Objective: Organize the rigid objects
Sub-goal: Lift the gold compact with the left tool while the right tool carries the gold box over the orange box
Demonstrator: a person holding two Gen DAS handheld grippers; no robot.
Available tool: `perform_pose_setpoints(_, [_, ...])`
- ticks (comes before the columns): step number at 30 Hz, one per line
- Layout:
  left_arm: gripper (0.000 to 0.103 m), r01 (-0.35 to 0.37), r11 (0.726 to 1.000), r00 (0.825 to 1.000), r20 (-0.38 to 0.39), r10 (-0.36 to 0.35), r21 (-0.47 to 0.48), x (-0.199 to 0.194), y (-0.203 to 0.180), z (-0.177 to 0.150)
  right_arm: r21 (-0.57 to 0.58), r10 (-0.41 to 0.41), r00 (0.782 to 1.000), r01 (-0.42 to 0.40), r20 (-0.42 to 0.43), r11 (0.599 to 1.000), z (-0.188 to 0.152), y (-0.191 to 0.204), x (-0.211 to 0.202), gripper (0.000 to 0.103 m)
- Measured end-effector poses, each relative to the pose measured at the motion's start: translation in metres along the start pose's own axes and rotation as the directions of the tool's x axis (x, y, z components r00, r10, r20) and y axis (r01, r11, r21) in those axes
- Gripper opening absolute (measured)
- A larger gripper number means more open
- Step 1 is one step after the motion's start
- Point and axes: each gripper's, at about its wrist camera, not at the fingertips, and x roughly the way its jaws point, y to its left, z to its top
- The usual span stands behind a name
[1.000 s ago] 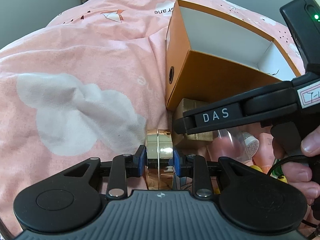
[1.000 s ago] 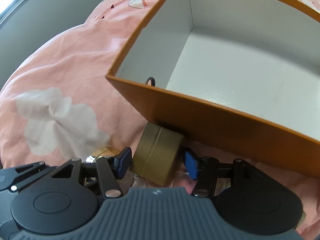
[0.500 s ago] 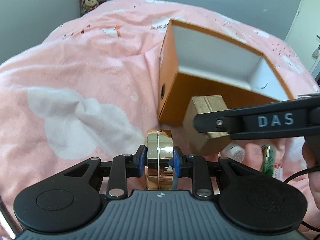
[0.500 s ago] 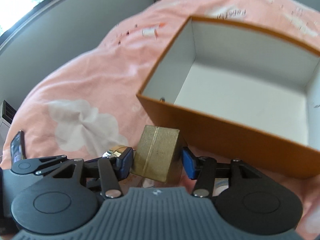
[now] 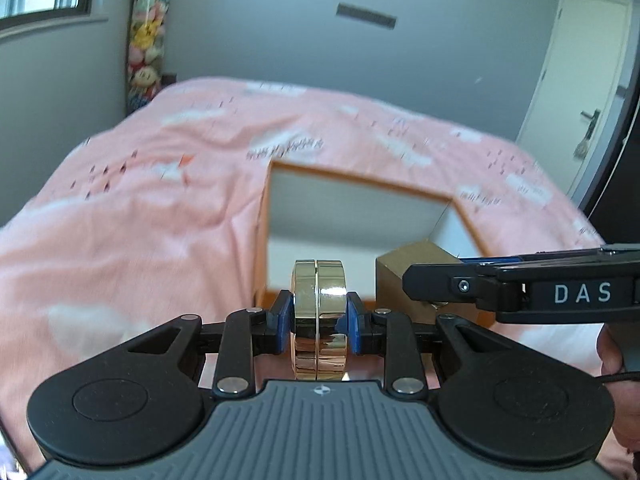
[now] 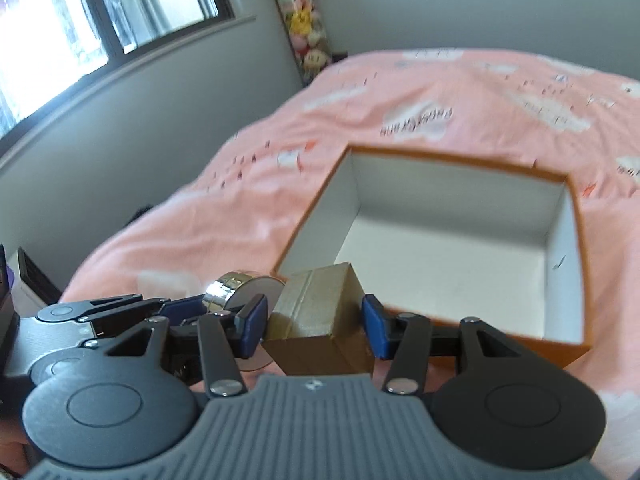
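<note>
Above the pink bed (image 5: 120, 220) we hold a gold round case (image 5: 319, 320) on edge in the left gripper (image 5: 319, 322), a tilted gold cube (image 6: 320, 320) clamped in the right gripper (image 6: 314, 326), beside the orange box (image 6: 568, 346).

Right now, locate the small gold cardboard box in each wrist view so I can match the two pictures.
Left wrist view: the gold cardboard box sits right of centre, clamped in the right tool that reaches in from the right edge.
Right wrist view: the same box is low and central, between that tool's blue pads.
Shared landmark: the open orange box with white inside, just behind it on the pink bedspread.
</note>
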Motion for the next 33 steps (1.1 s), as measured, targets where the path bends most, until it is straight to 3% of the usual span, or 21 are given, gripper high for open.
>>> perform_pose_setpoints(3, [0.031, 0.02, 1.0, 0.998, 0.051, -0.021, 0.016, 0.002, -0.009, 0.016, 0.003, -0.024, 0.998, 0.024, 0.059, 1.0, 0.011, -0.005, -0.013, 0.051])
perform_pose_setpoints(4, [0.031, 0.026, 0.999, 0.997, 0.069, -0.027, 0.022, 0.003, -0.013, 0.023, 0.004, -0.037, 0.996, 0.036, 0.076, 0.999, 0.015, -0.008, -0.016, 0.03])
perform_pose_setpoints(5, [0.031, 0.033, 0.999, 0.996, 0.084, -0.035, 0.026, 0.006, -0.016, 0.028, 0.006, -0.059, 0.993, 0.059, 0.101, 0.998, 0.019, -0.012, -0.019, 0.001])
perform_pose_setpoints(6, [0.031, 0.038, 0.999, 0.995, 0.094, -0.041, 0.03, 0.008, -0.019, 0.032, 0.019, -0.066, 0.992, 0.064, 0.109, 0.998, 0.024, -0.017, -0.02, 0.0])
perform_pose_setpoints(12, [0.031, 0.071, 0.997, 0.994, 0.078, -0.073, 0.023, 0.033, -0.028, 0.046, 0.115, -0.11, 0.991, 0.1, 0.082, 0.988, 0.043, -0.053, -0.007, 0.0])
perform_pose_setpoints(15, [0.031, 0.1, 0.995, 0.994, 0.05, -0.101, 0.032, 0.03, -0.025, 0.039, 0.11, -0.08, 0.996, 0.075, 0.04, 0.991, 0.04, -0.058, 0.001, 0.0])
perform_pose_setpoints(19, [0.031, 0.142, 0.99, 0.99, -0.014, -0.142, 0.001, 0.02, -0.009, 0.025, 0.086, -0.056, 0.997, 0.06, -0.053, 0.994, 0.019, -0.055, 0.015, 0.002])
perform_pose_setpoints(25, [0.031, 0.118, 0.993, 0.985, -0.126, -0.118, -0.012, 0.015, 0.011, -0.006, 0.082, -0.024, 0.979, 0.041, -0.201, 0.996, -0.024, -0.044, 0.025, 0.004])
perform_pose_setpoints(27, [0.031, 0.114, 0.993, 0.977, -0.179, -0.117, -0.03, 0.017, 0.018, -0.02, 0.041, -0.01, 0.968, 0.021, -0.251, 0.999, -0.039, -0.034, 0.027, 0.011])
perform_pose_setpoints(29, [0.031, 0.099, 0.995, 0.968, -0.23, -0.104, -0.035, 0.02, 0.022, -0.035, -0.04, -0.017, 0.955, 0.005, -0.298, 0.999, -0.053, -0.02, 0.03, 0.033])
perform_pose_setpoints(33, [0.031, 0.093, 0.994, 0.949, -0.299, -0.105, -0.054, 0.02, 0.028, -0.056, -0.254, -0.066, 0.935, -0.026, -0.348, 0.967, -0.07, 0.008, 0.034, 0.035])
